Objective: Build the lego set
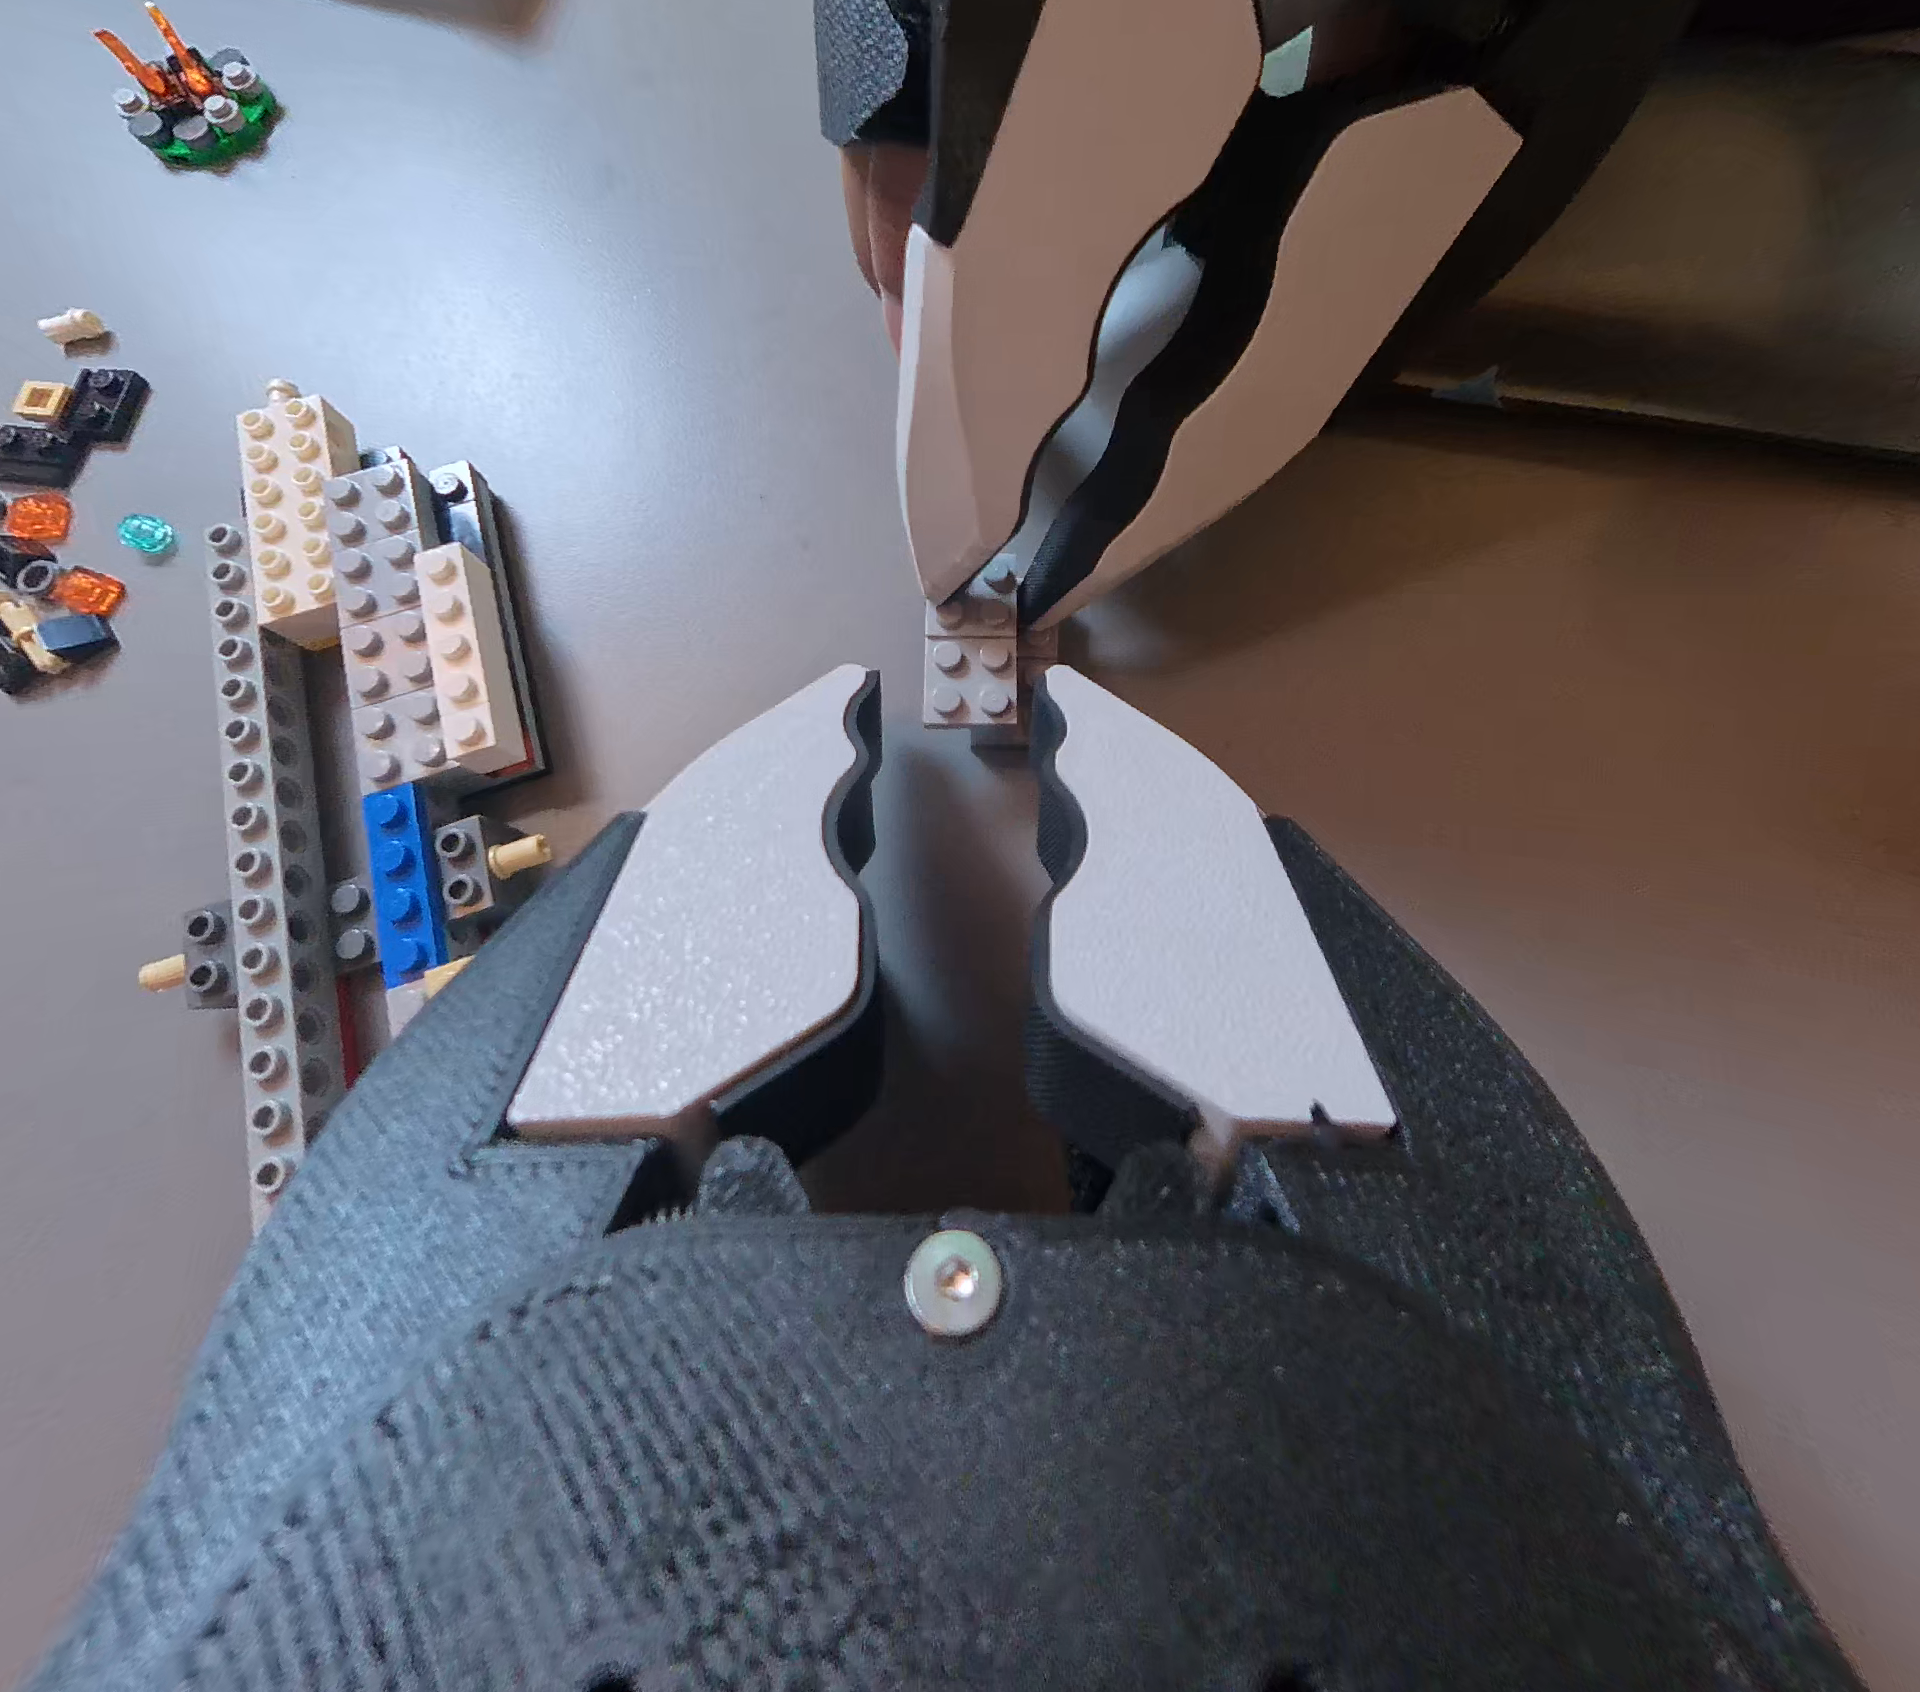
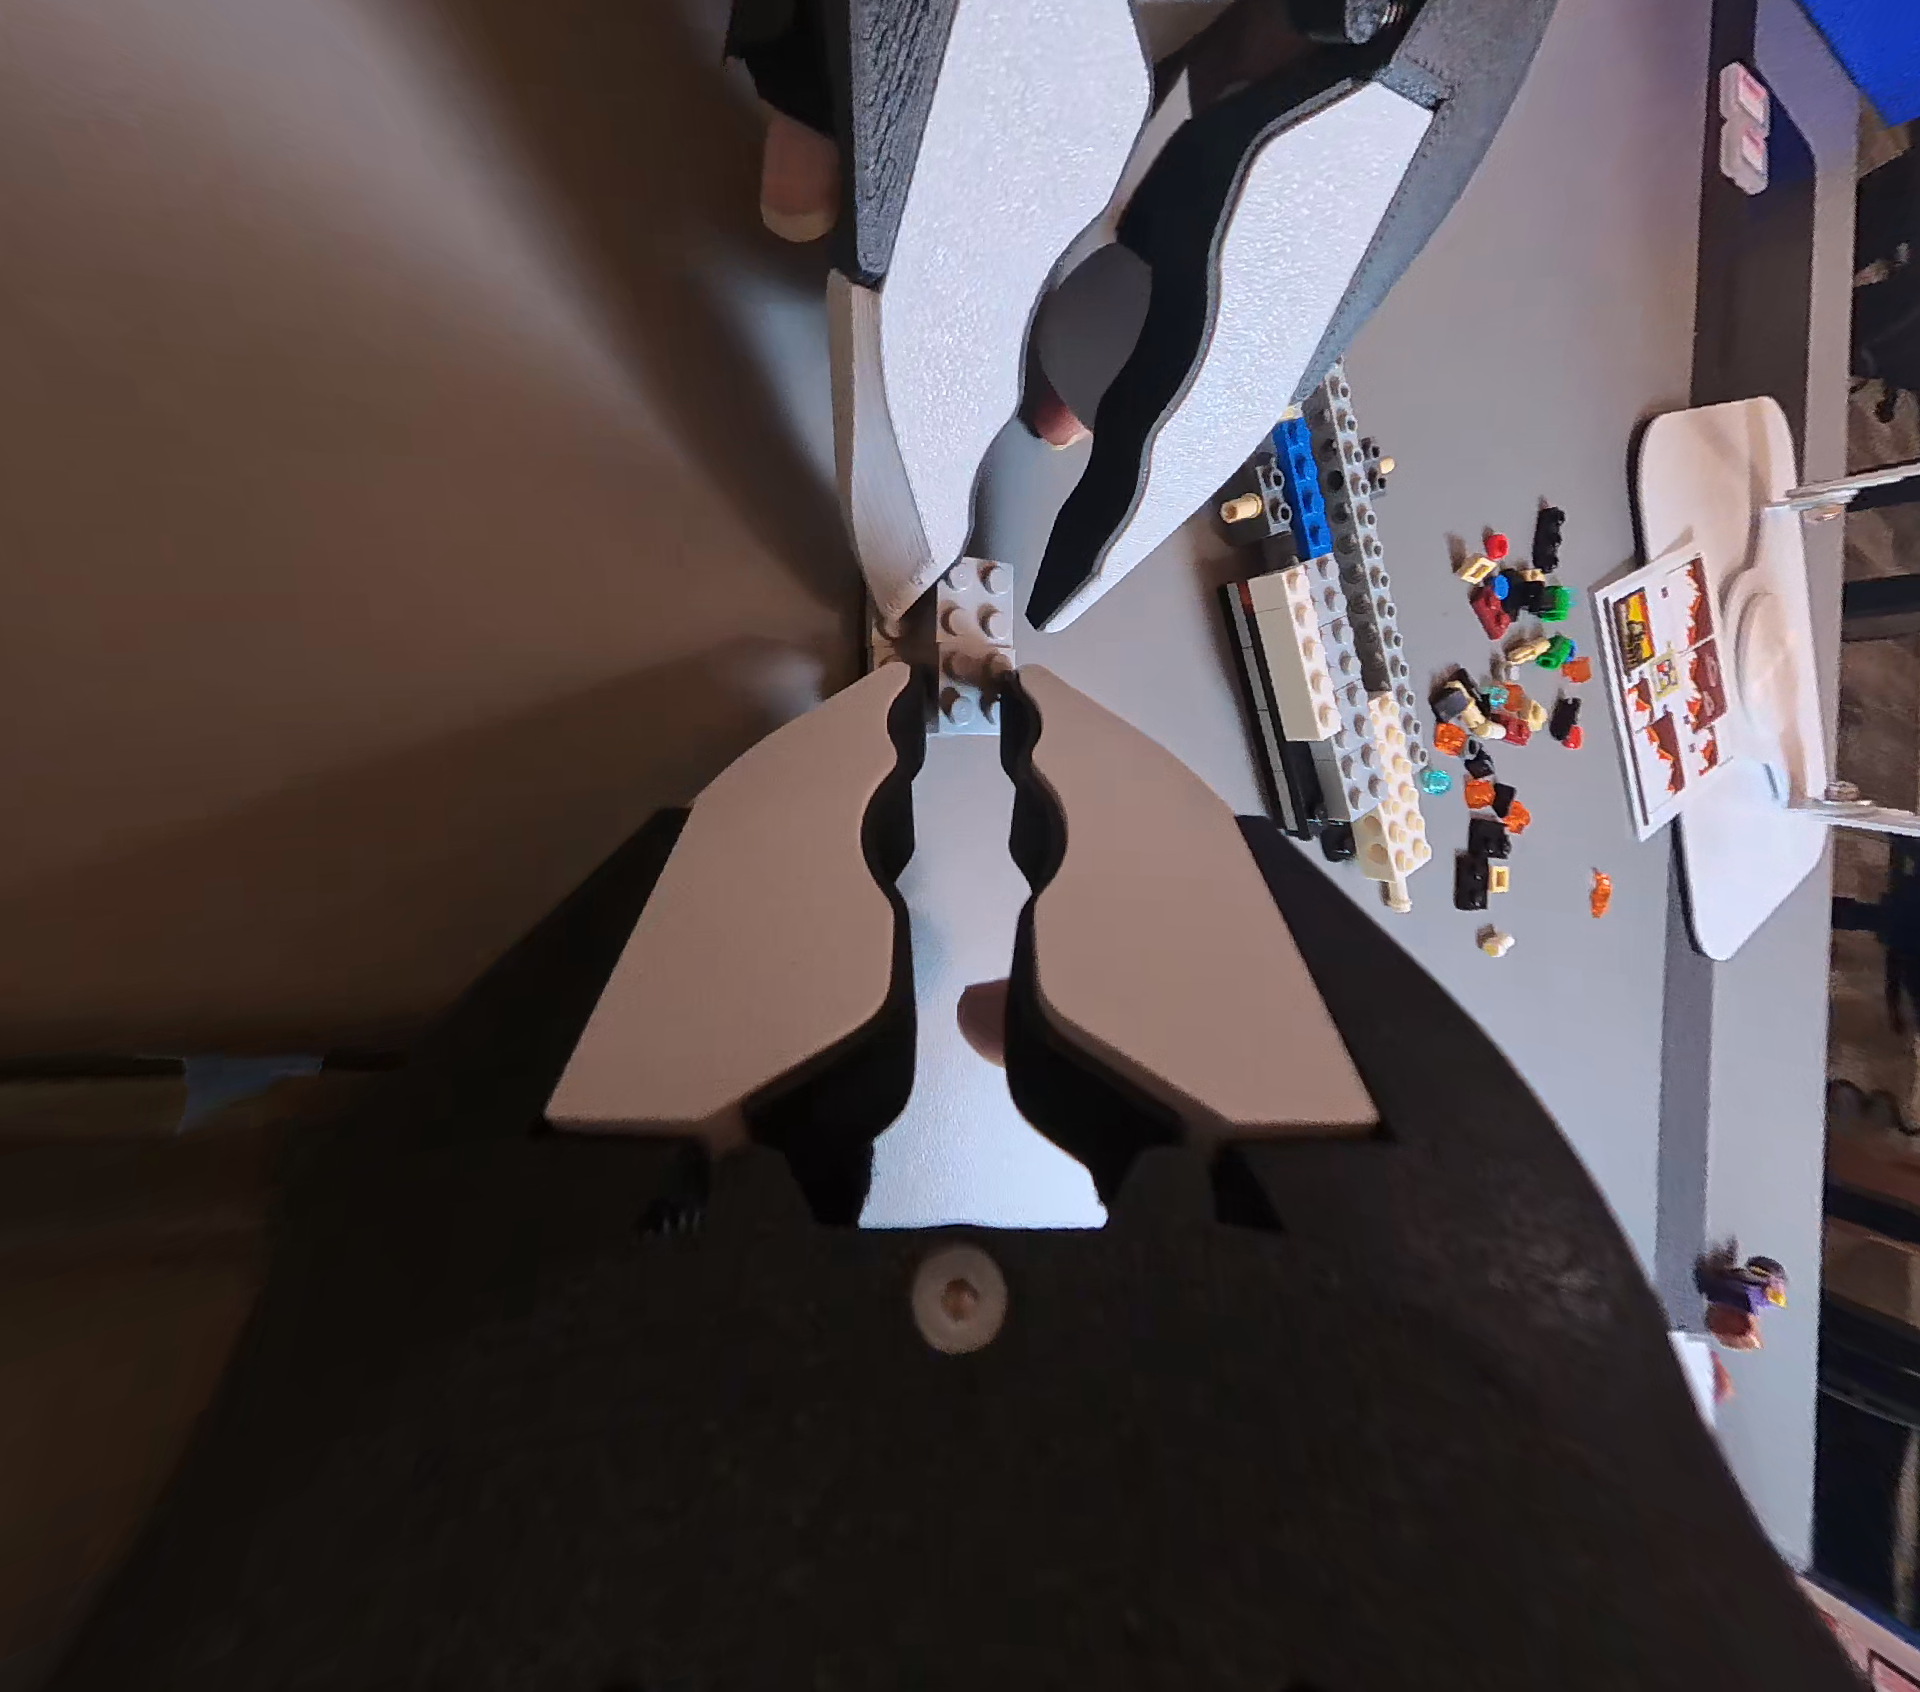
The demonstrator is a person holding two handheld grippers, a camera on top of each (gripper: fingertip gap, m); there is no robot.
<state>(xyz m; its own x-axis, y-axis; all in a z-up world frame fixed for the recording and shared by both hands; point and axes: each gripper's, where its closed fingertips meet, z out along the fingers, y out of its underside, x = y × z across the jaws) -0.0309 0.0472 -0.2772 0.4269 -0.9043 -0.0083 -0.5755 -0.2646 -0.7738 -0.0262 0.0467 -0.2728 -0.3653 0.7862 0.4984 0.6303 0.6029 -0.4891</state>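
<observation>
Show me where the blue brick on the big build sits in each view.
Left wrist view: blue brick lower left, on the near end of the build, beside the long grey beam.
Right wrist view: blue brick right of centre, at the build's far end.
Shared landmark: the teal stud beside the build.

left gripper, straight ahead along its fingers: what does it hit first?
The small grey brick stack, which sits right at the left gripper fingertips. Directly behind it are the right gripper tips, closed on the stack's far end. Depth looks near zero, though contact is unclear.
</observation>
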